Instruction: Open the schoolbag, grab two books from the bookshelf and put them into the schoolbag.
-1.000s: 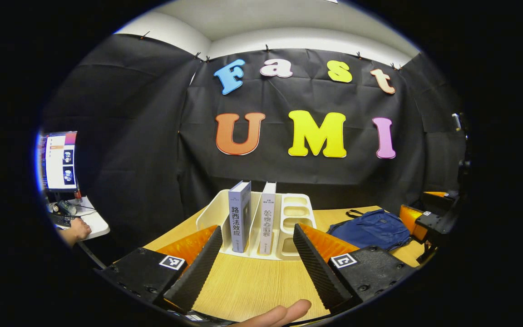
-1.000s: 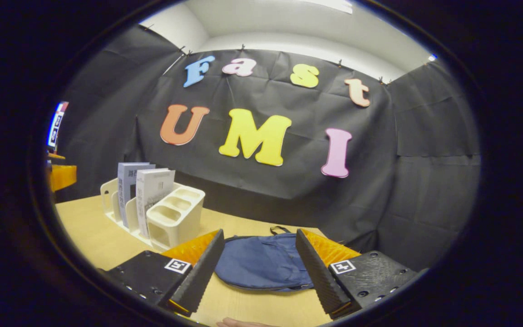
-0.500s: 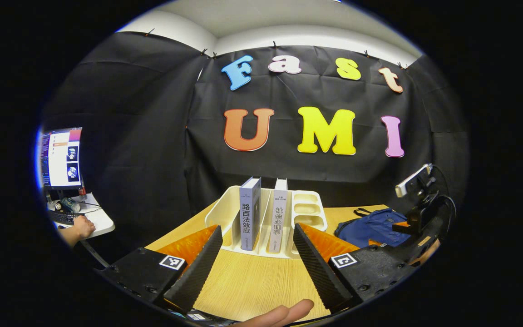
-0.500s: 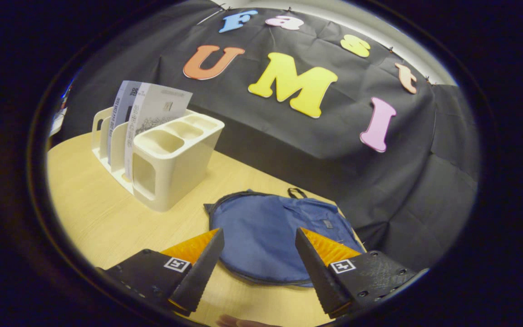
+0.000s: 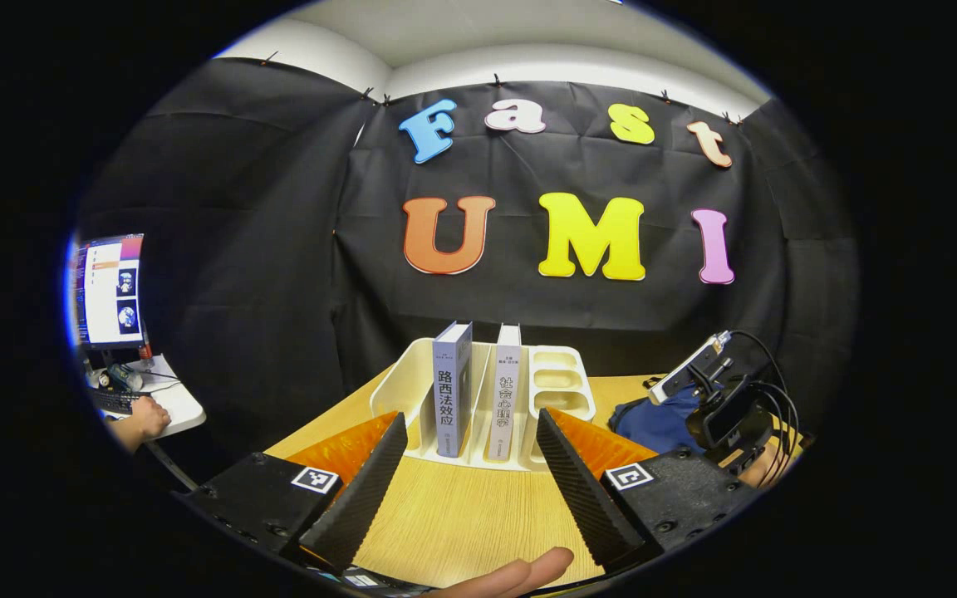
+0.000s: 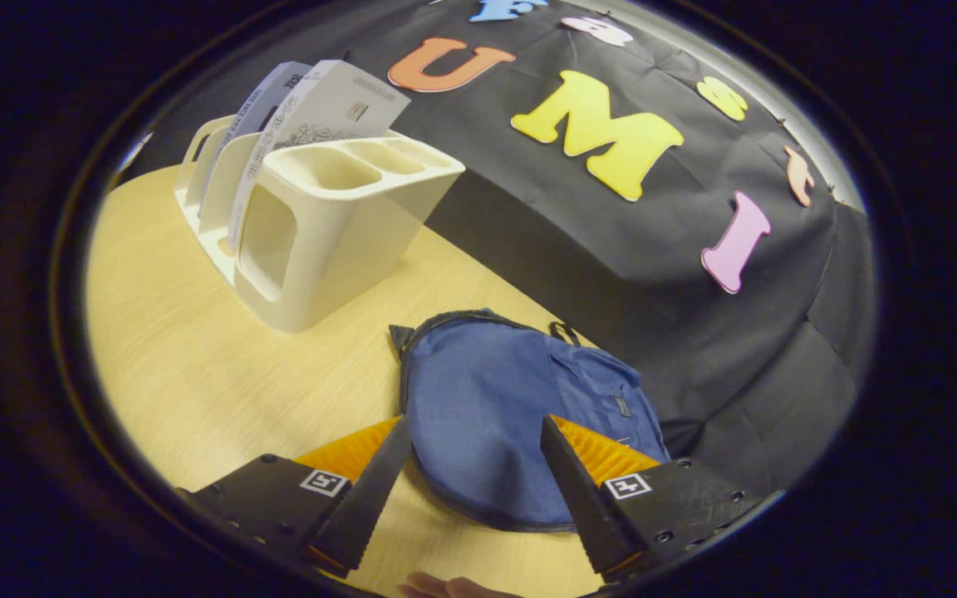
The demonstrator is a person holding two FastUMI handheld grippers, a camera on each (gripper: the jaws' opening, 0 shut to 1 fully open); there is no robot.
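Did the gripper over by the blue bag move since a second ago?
Yes. The right gripper has gone forward and tipped down over the schoolbag; the bookshelf looks nearer and higher in its view.

Right hand-held gripper (image 6: 472, 432) has tipped downward and advanced over the schoolbag (image 6: 520, 415), which now lies lower centre of frame.

left gripper (image 5: 470, 432): black blocks with square tag stickers and screws; right gripper (image 5: 723, 411) trails black cables

Two books (image 5: 478, 390) upright in bookshelf (image 5: 557, 384), schoolbag (image 6: 512, 415) beside it on table (image 6: 188, 365)
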